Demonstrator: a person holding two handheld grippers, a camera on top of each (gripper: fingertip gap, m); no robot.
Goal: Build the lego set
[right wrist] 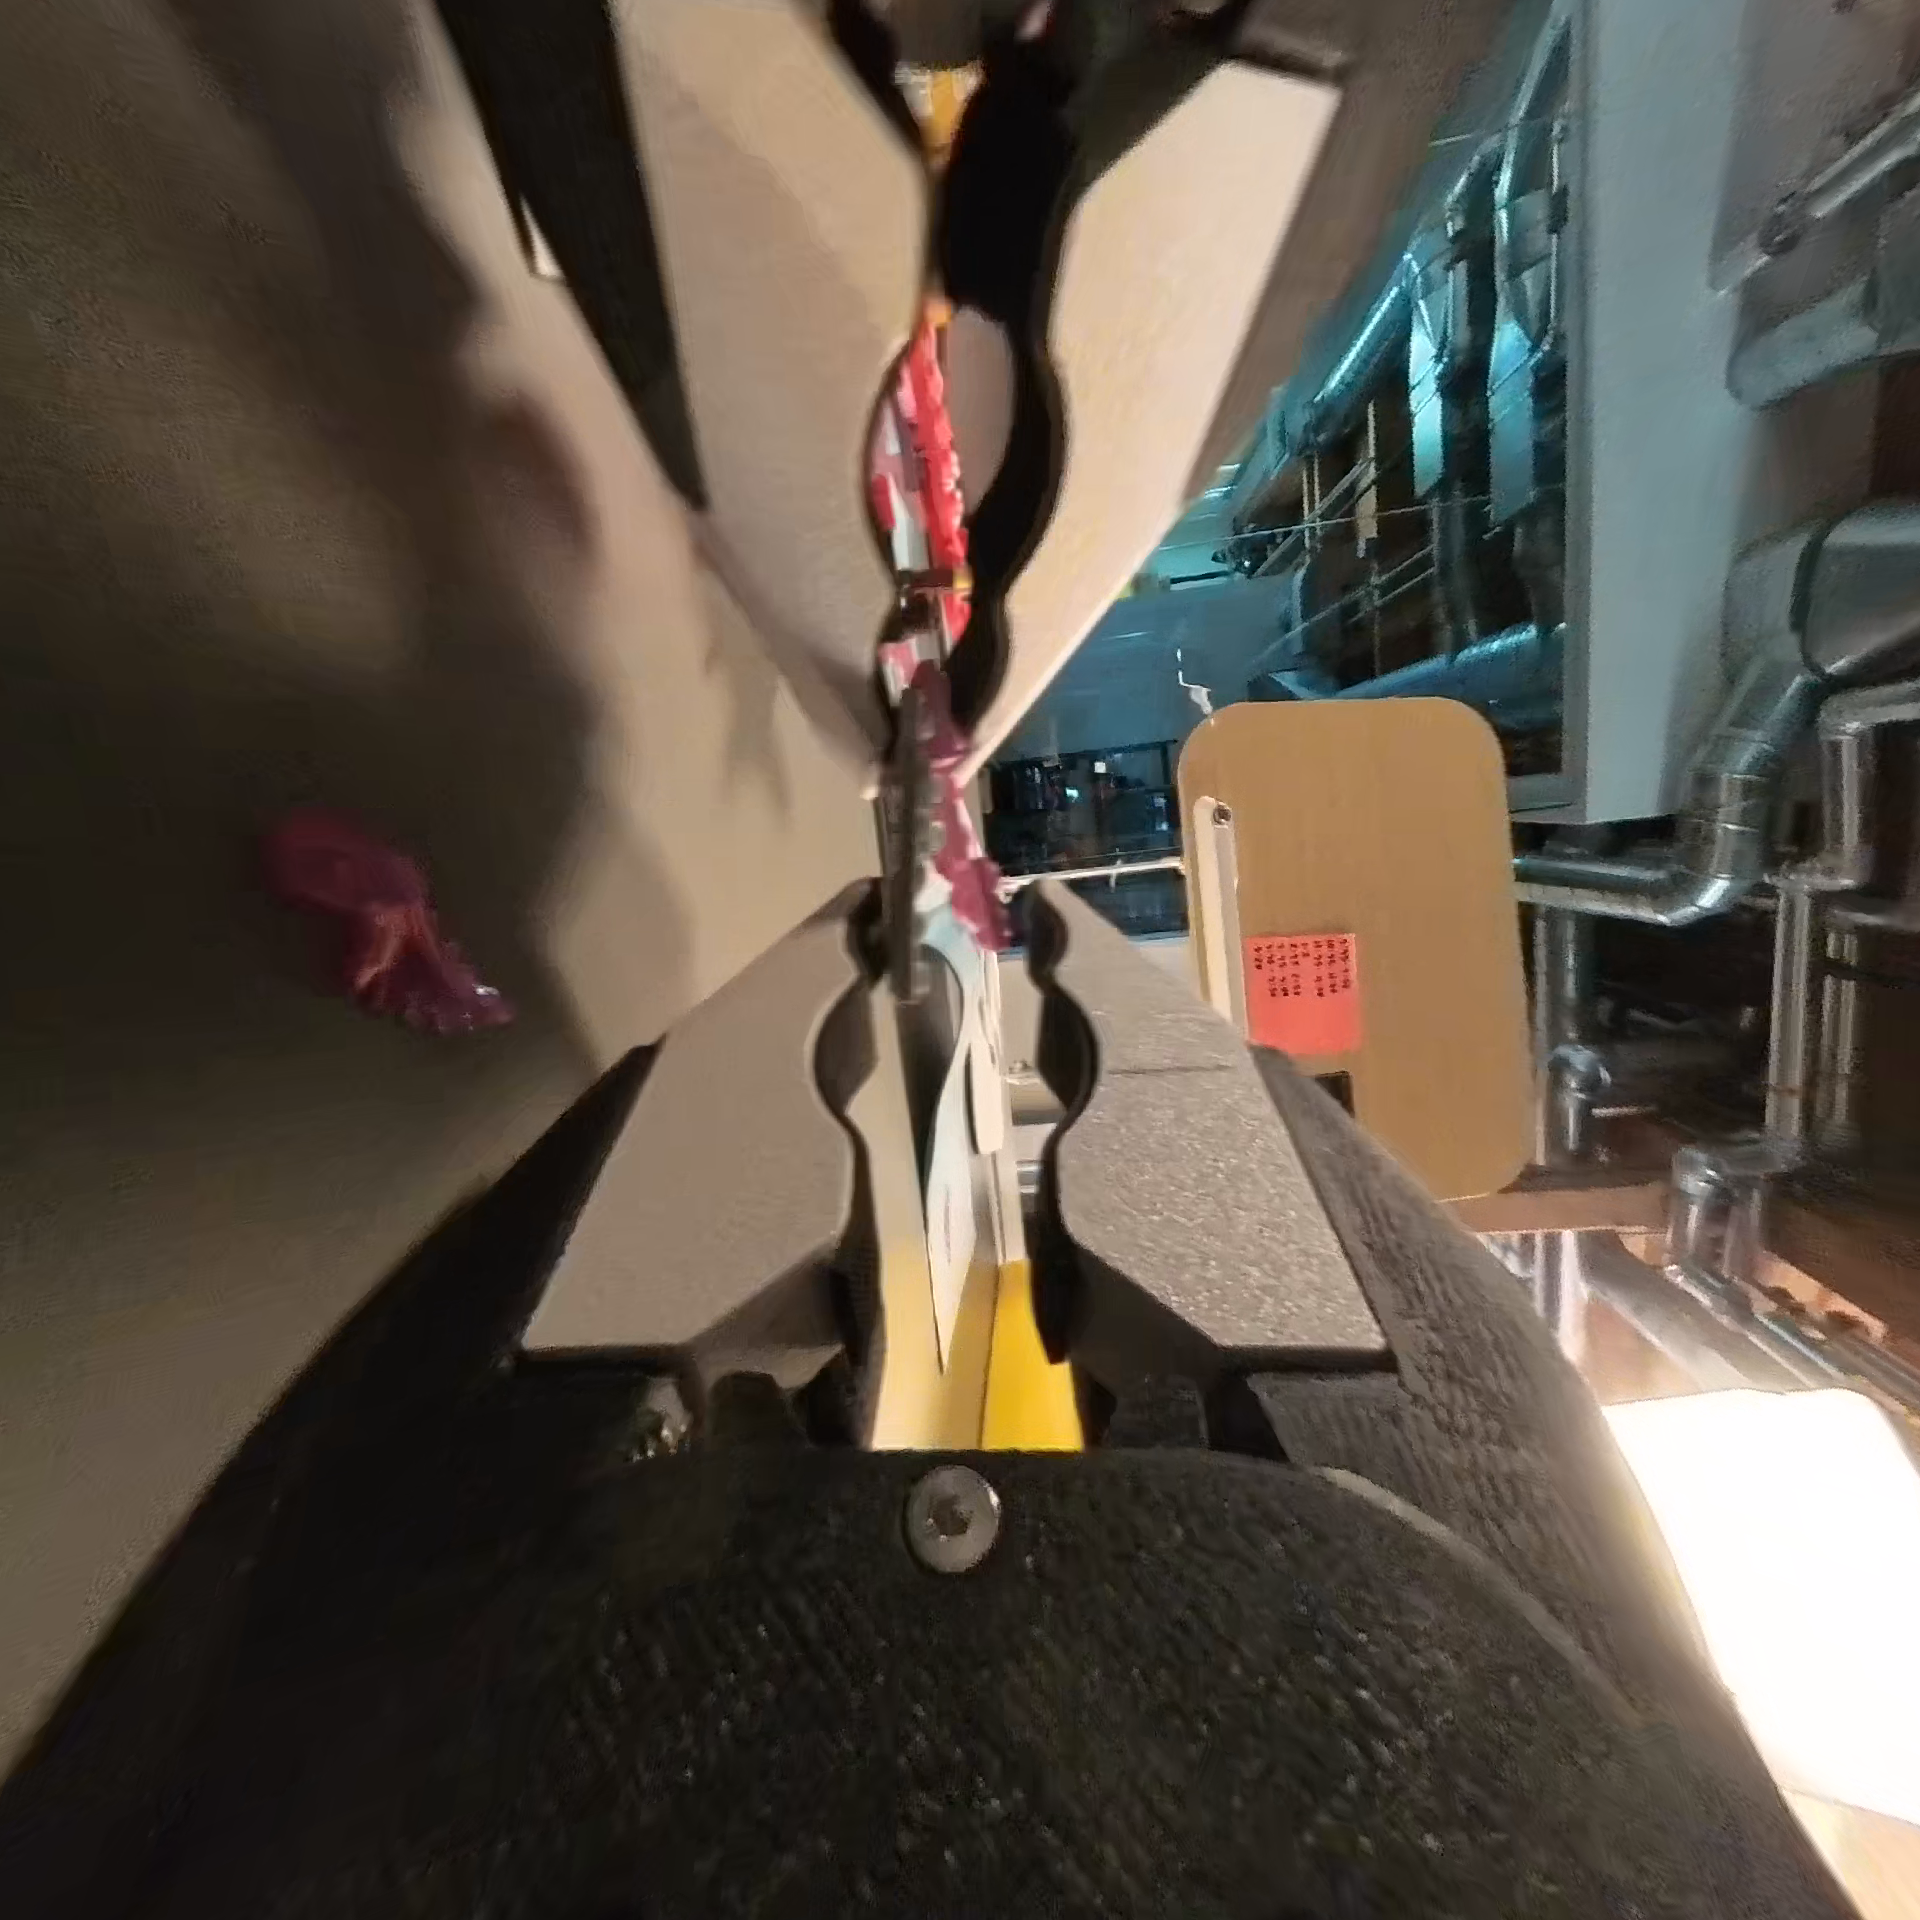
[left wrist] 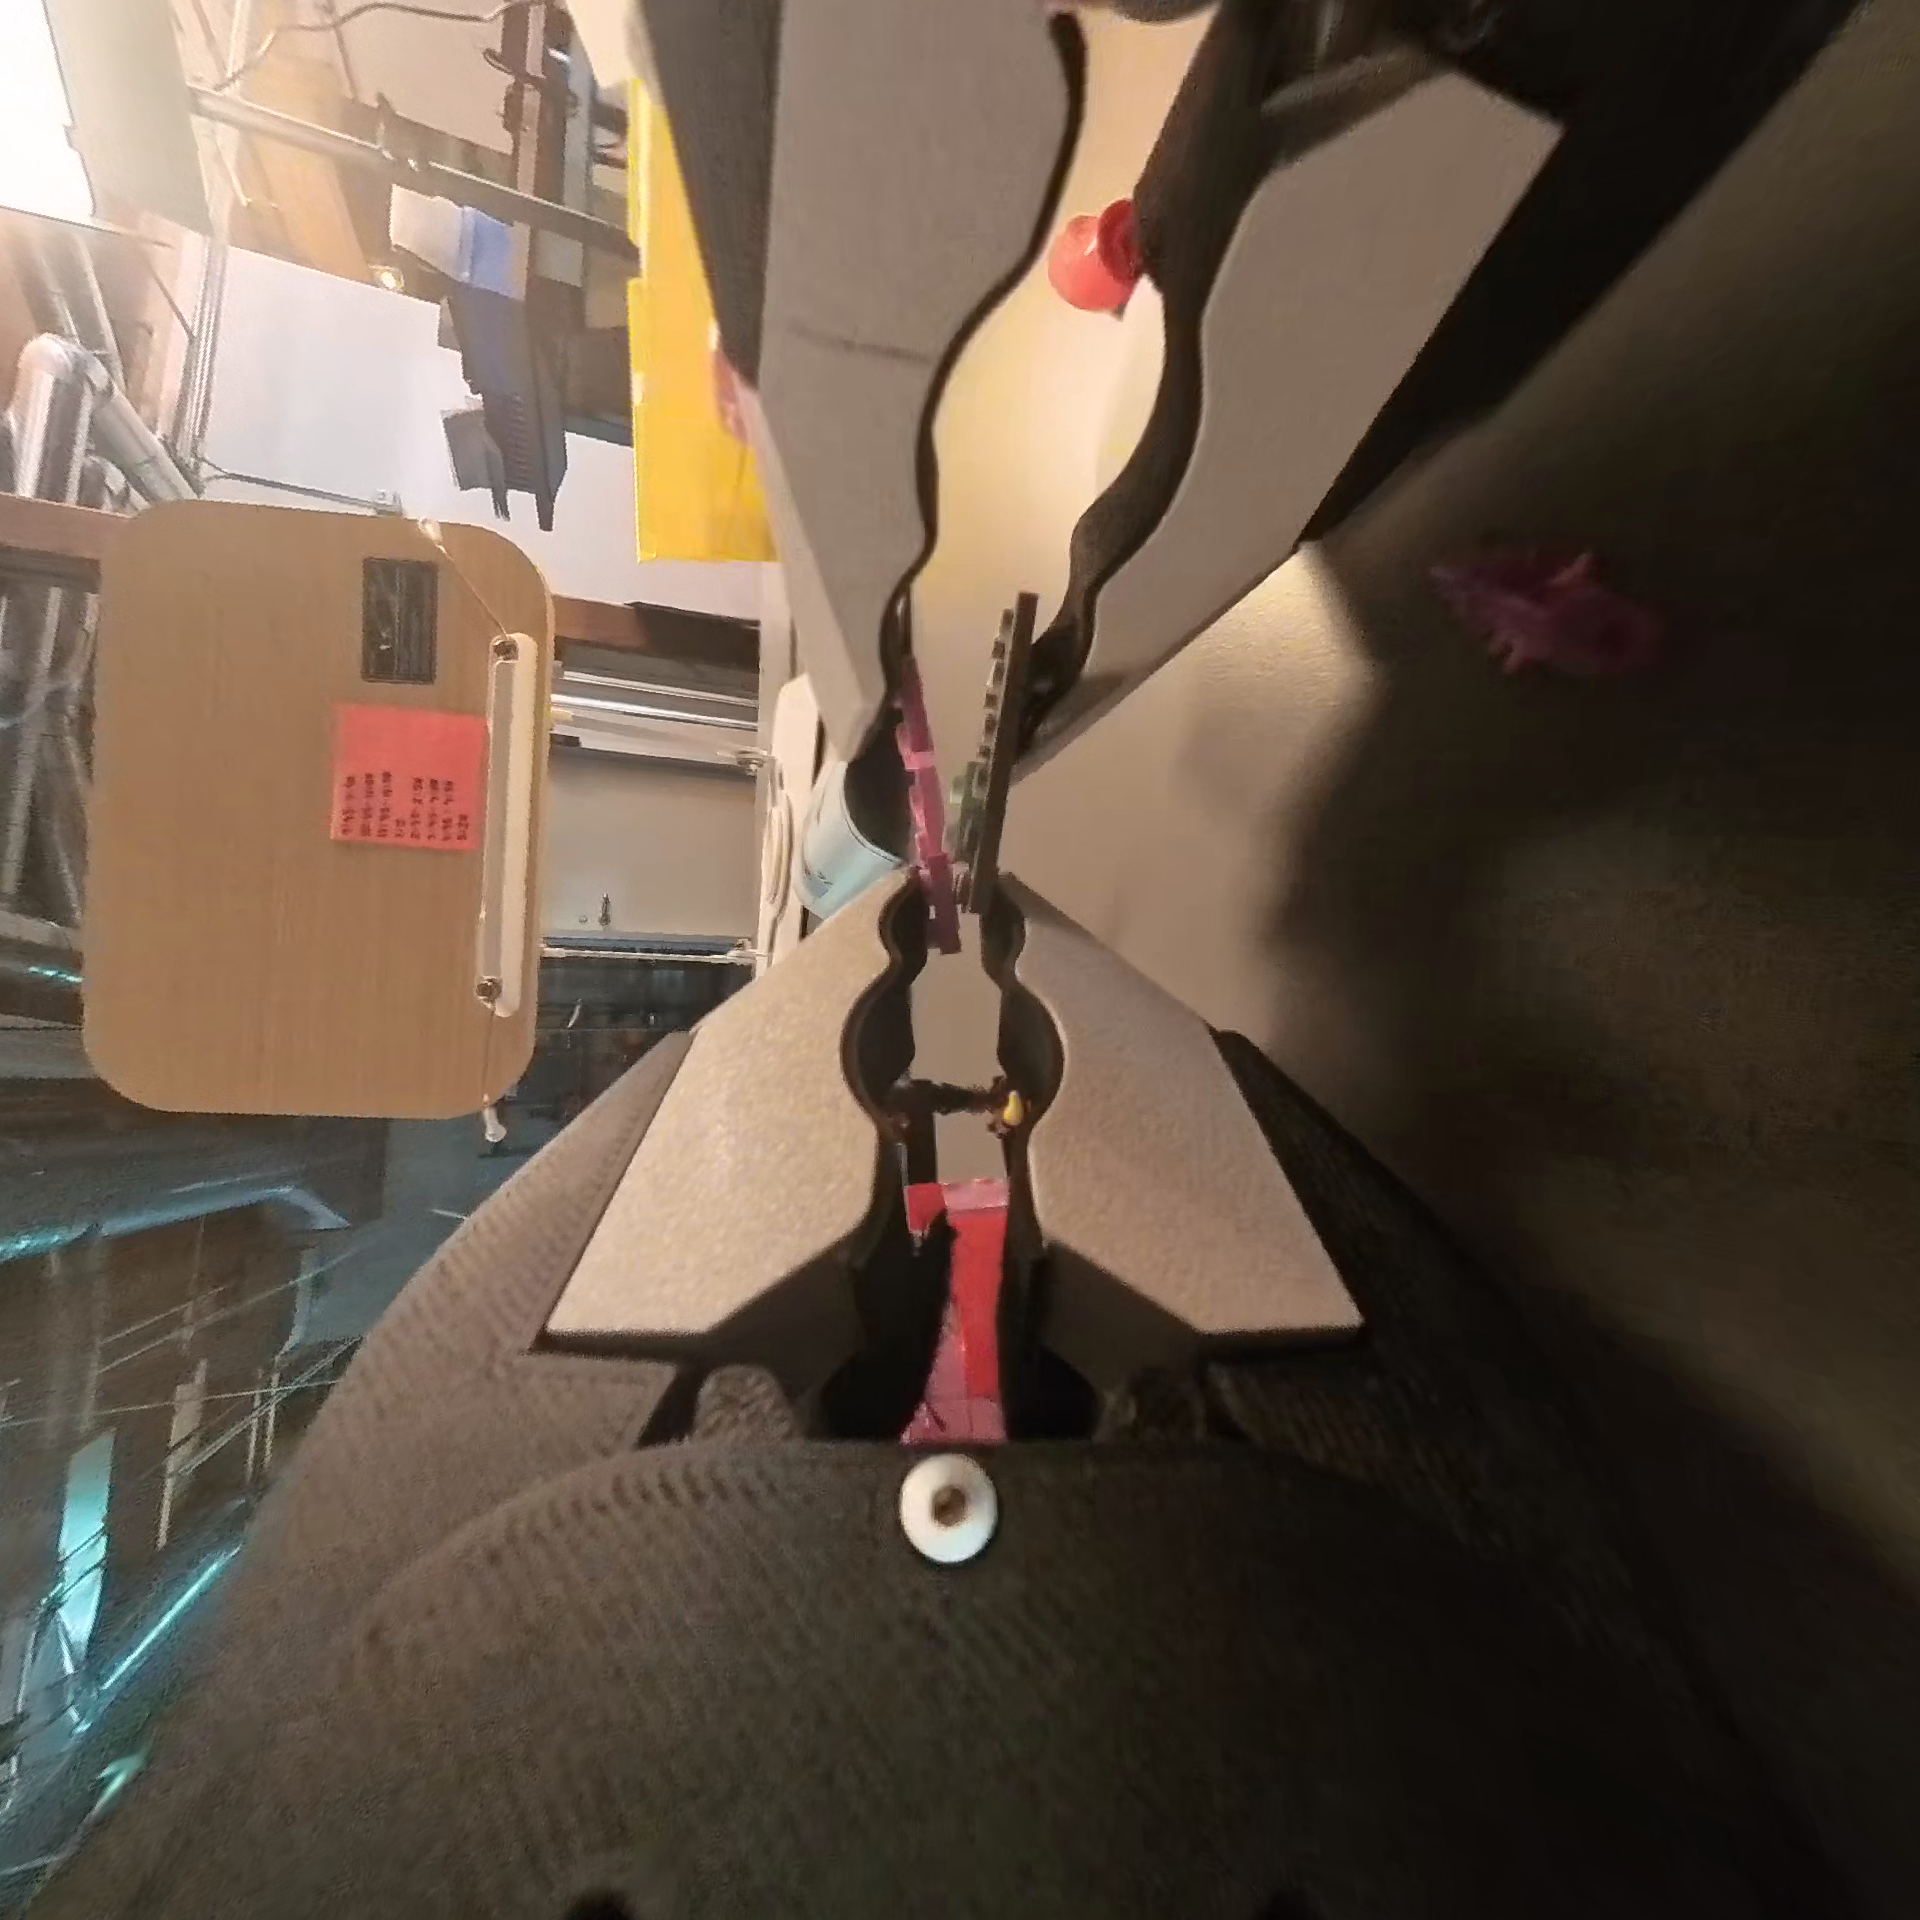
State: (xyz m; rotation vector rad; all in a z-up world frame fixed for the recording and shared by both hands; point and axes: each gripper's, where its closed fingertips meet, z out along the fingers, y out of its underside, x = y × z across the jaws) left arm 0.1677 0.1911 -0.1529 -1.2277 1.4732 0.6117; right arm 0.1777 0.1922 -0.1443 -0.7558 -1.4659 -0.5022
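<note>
Two thin studded plates, one magenta (left wrist: 928,821) and one dark (left wrist: 995,769), are pinched face to face by the clenched fingers of the left gripper (left wrist: 951,914). The right gripper (right wrist: 951,925) is spread around their other end, pads apart. A beige surface (left wrist: 1558,935) lies close alongside; a purple piece (left wrist: 1538,613) rests there.

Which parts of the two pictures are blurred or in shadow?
Left wrist view: the purple object at right is blurred, in deep shadow; the wooden board is sharp. Right wrist view: the magenta object at left is motion-blurred; bright glare at lower right.
</note>
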